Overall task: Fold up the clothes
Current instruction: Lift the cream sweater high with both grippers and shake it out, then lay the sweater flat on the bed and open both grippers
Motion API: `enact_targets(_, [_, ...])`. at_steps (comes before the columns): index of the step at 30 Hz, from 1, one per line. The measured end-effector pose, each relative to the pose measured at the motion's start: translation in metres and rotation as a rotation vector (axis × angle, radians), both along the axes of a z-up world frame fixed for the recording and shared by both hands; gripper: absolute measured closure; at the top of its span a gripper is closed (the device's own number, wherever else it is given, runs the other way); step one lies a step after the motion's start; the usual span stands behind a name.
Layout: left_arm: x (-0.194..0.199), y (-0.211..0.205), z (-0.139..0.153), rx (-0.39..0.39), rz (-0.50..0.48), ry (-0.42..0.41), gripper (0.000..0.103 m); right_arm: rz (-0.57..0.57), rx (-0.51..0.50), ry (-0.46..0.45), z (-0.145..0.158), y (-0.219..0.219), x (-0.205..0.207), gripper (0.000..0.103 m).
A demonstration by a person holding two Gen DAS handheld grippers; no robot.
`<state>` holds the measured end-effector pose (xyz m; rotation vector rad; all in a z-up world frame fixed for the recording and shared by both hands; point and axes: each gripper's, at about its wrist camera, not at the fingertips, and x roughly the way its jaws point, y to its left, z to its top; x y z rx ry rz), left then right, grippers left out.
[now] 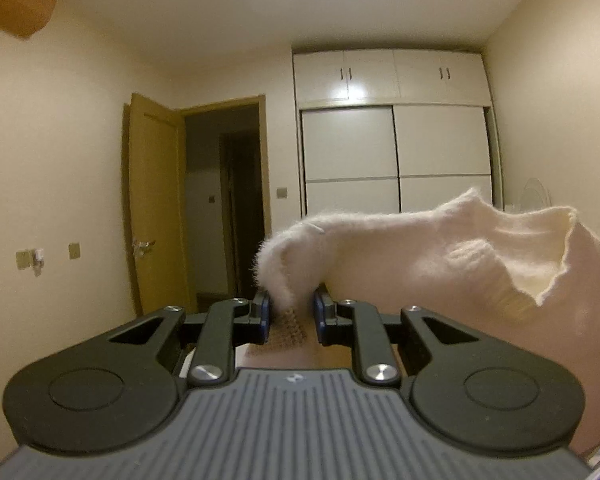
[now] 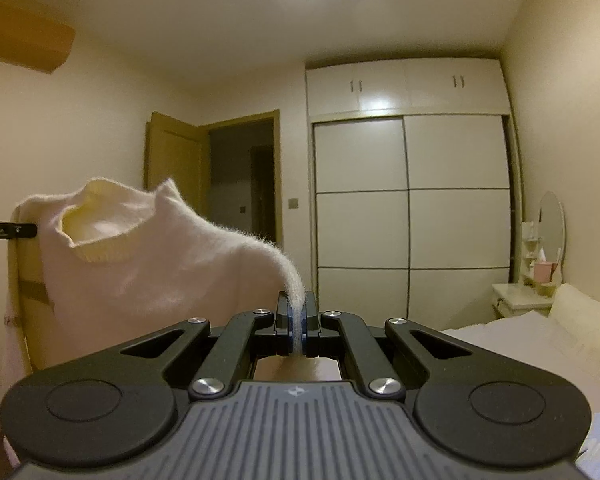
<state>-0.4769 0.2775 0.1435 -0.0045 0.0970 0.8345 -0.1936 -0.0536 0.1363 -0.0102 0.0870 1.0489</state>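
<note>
My right hand-held gripper (image 2: 298, 322) pinches one shoulder of the cream sweater (image 2: 156, 256), and my left hand-held gripper (image 1: 291, 314) clamps the other. The sweater hangs stretched between them in the air, above the bed (image 2: 512, 344); no fold is made yet.

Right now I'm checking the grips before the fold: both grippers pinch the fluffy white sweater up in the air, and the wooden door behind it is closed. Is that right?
Not quite. The wooden door stands open on a dark hallway, as the left wrist view shows. The rest holds: the left gripper and right gripper each pinch the fluffy white sweater, raised in the air.
</note>
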Motion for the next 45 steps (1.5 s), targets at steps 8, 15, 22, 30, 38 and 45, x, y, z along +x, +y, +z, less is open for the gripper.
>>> enact_targets(8, [-0.004,0.045,-0.022,-0.042,-0.059,0.045,0.086,-0.036,-0.053,0.065,-0.014,0.047,0.013,0.1])
enact_targets(15, [0.121,0.182,-0.078,-0.189,-0.13,0.17,0.084,-0.134,-0.188,0.152,-0.064,0.176,0.117,0.1])
enact_targets(22, [0.305,0.356,-0.196,-0.405,-0.148,0.444,0.069,-0.422,-0.364,0.329,-0.157,0.343,0.272,0.068])
enact_targets(30, [0.312,0.388,-0.304,-0.545,-0.168,0.597,0.065,-0.481,-0.43,0.508,-0.233,0.338,0.251,0.047])
enact_targets(38, [0.23,0.304,-0.4,-0.84,-0.235,0.788,0.065,-0.449,-0.706,0.787,-0.35,0.282,0.159,0.047])
enact_targets(45, [0.205,0.226,-0.451,-0.902,-0.291,0.951,0.06,-0.273,-0.988,0.751,-0.417,0.286,0.091,0.049])
